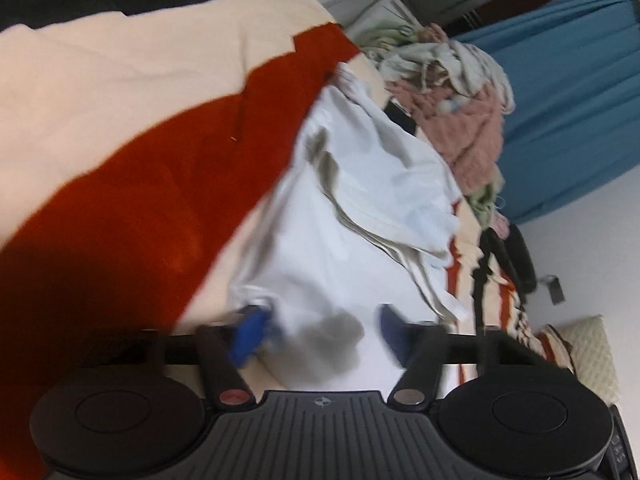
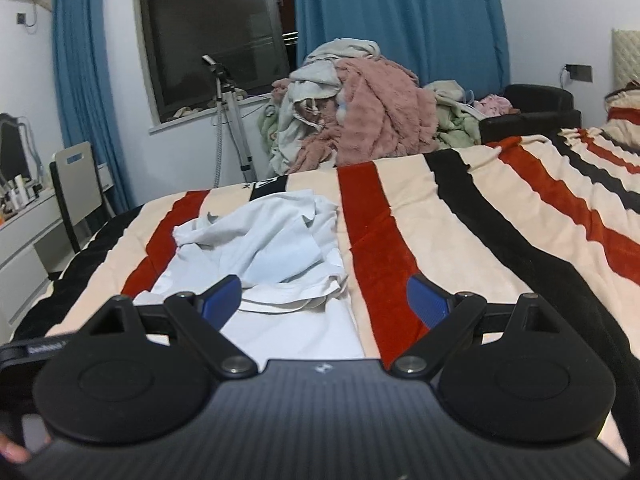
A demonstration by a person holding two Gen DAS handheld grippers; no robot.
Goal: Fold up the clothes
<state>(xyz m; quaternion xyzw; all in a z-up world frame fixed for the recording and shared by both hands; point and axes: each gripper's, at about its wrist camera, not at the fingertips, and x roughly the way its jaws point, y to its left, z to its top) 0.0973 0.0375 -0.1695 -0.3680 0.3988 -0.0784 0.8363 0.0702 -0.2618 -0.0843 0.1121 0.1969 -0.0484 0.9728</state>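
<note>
Left gripper (image 1: 320,336) jaws part-open over the white shirt (image 1: 360,184) on the striped blanket (image 1: 120,100); right gripper (image 2: 326,300) wide, empty

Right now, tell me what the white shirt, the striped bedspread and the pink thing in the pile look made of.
White shirt: thin woven cloth, probably cotton, matte; it shows sharp creases and flat folds.
Striped bedspread: soft plush or fleece, by its fuzzy, velvety nap on the red stripe.
Pink blanket: long-pile fluffy fleece, shaggy tufts visible; the fibre itself can't be told.
</note>
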